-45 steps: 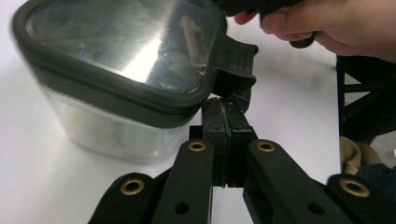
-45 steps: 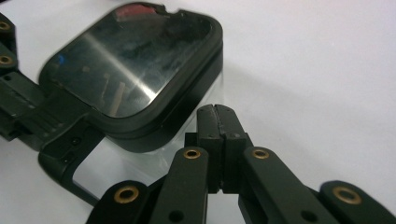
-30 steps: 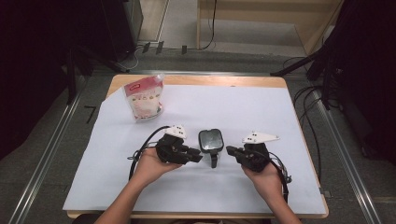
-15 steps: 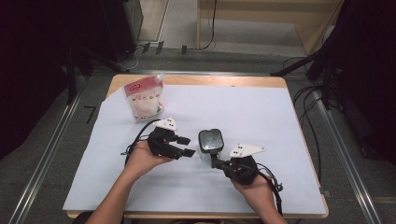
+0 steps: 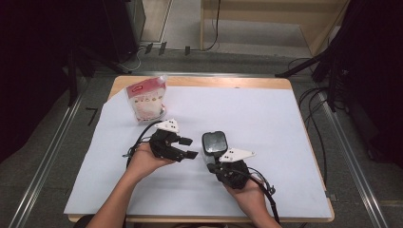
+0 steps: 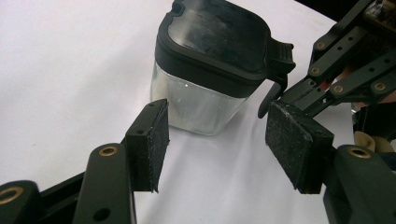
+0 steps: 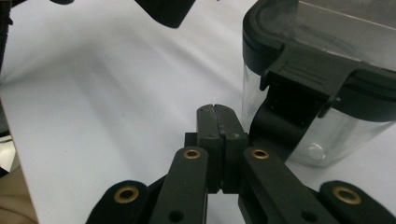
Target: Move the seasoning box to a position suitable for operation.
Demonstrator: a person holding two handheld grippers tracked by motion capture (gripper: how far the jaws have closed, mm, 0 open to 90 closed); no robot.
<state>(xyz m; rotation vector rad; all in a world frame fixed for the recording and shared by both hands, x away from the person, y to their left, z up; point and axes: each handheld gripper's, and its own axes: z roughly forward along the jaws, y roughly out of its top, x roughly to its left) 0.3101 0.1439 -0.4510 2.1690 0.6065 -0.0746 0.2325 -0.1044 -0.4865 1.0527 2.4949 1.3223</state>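
Closely set at the near middle of the surface (image 5: 285, 123), the right tool (image 7: 218, 116) has its two black jaws pressed flat together with nothing between them, their tips just beside the latch tab (image 7: 306, 79) that hangs from the dark lid (image 6: 219, 37) of a small clear container (image 5: 215, 143). Whether the tips touch the tab cannot be told; they sit below and slightly to its side. The left tool (image 6: 219, 144) stands wide open, its pads (image 6: 156, 140) spread on either side of the container's near corner but apart from it, aimed at the clear wall under the lid. The container stands upright on the white sheet, between the two tools, with the right tool's linkage showing past its right side in the left gripper view. Farther off, at the far left of the surface, a red and white pouch (image 5: 145, 99) stands well apart from all this. The likely step is prising the latch up while the other tool steadies the body. As a judgement, the risk lies in timing: if the shut jaws lever the tab before the open tool has clamped the walls, the light container could skid or tip across the smooth sheet. A grip set too high would also pinch the lid shut against the lift.
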